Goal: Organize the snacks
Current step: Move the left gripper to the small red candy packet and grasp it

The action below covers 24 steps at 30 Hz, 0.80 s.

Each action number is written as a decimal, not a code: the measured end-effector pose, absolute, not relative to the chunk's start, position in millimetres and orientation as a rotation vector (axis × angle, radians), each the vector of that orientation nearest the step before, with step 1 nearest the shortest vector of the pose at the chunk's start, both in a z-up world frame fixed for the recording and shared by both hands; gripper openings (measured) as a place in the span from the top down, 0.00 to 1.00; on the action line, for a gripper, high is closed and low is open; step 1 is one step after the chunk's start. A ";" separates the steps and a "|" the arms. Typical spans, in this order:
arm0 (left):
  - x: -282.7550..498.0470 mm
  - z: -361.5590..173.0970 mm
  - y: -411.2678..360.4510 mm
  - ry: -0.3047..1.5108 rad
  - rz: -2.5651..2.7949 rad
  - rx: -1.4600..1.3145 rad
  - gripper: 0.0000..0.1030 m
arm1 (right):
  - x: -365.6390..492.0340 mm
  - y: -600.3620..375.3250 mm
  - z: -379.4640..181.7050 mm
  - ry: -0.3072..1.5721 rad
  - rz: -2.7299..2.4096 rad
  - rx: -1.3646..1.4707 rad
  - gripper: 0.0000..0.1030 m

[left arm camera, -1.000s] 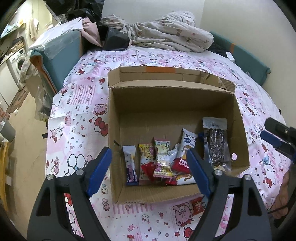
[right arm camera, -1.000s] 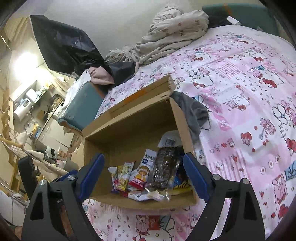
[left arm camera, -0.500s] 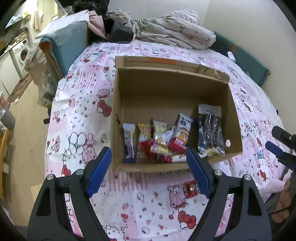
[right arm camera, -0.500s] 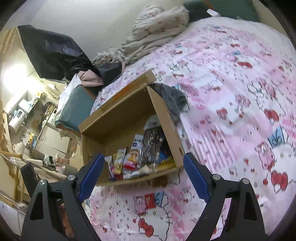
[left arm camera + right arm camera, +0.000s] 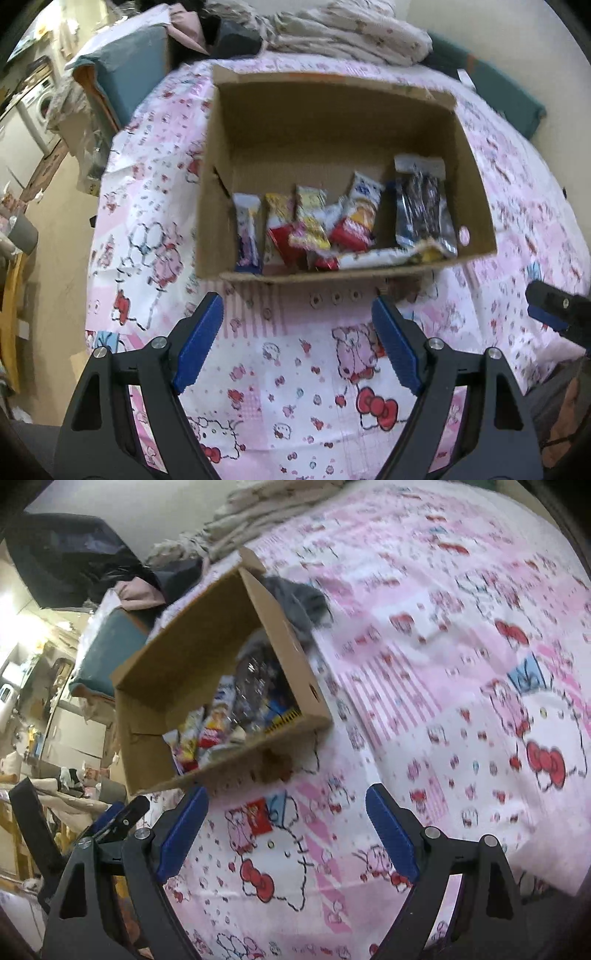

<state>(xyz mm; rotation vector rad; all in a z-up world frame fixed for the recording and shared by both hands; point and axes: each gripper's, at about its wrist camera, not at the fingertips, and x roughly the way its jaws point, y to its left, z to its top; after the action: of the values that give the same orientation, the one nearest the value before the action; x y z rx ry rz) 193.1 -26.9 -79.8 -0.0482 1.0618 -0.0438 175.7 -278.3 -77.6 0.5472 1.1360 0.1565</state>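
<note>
Hovering over the pink bedspread, the left gripper and right gripper both hang with jaws spread wide and nothing between them, while most snacks sit along the near wall of the cardboard box. One small red packet lies loose on the cover just in front of the box, though blur makes it hard to be sure. Whichever gripper goes for it should come down low and square, pinching the packet's edges without catching the fabric beneath.
</note>
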 end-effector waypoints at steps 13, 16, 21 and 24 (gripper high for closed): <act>201.4 -144.9 -104.7 1.262 -0.060 0.003 0.26 | 179.4 -304.0 -100.3 1.186 0.049 0.698 0.13; 207.8 -165.6 -121.6 1.306 -0.050 0.033 0.37 | 179.6 -307.6 -101.2 1.181 0.052 0.731 0.13; 210.4 -184.4 -127.5 1.334 0.000 0.073 0.49 | 181.8 -306.7 -103.9 1.196 0.063 0.740 0.13; 208.5 -182.8 -129.6 1.330 -0.041 0.078 0.87 | 182.5 -305.6 -106.7 1.207 0.080 0.760 0.13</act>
<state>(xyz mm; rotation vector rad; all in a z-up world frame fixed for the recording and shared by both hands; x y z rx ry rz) 208.5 -129.6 -182.8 0.0775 1.3296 -0.0415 182.5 -305.6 -106.7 0.7599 1.2073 0.0802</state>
